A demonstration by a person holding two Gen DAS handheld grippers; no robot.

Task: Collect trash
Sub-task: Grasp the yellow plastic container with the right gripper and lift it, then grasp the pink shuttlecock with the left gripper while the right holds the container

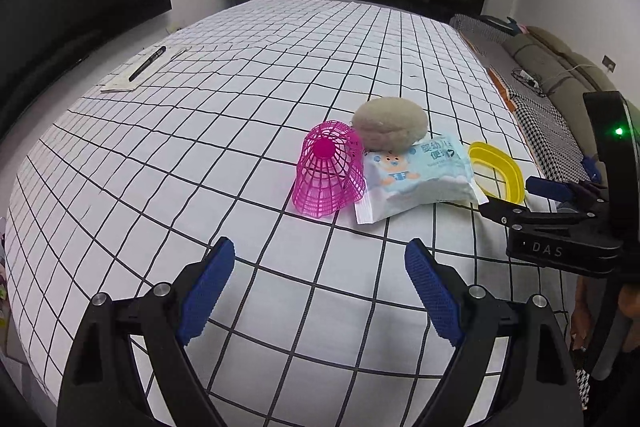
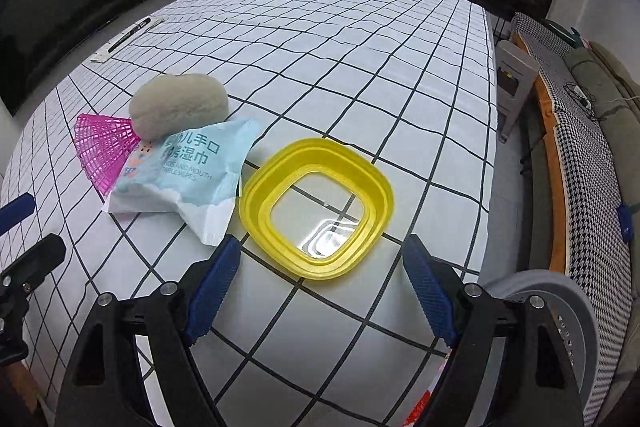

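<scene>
A light-blue wet-wipes packet (image 1: 418, 181) (image 2: 182, 173) lies on the checked tablecloth (image 1: 248, 79). A pink mesh basket (image 1: 328, 173) (image 2: 104, 147) lies tipped over at its left. A grey-beige sponge-like lump (image 1: 390, 123) (image 2: 178, 105) sits behind them. A yellow squarish ring container (image 1: 496, 171) (image 2: 318, 205) lies at the packet's right. My left gripper (image 1: 320, 267) is open and empty, short of the basket and packet. My right gripper (image 2: 322, 265) is open and empty, just in front of the yellow container; it also shows in the left wrist view (image 1: 516, 195).
A pen on a white sheet (image 1: 146, 65) (image 2: 128, 37) lies at the far left of the table. A dark screen stands at the left. A houndstooth-covered sofa (image 2: 580, 163) and a grey stool (image 2: 514, 79) stand to the right of the table's edge.
</scene>
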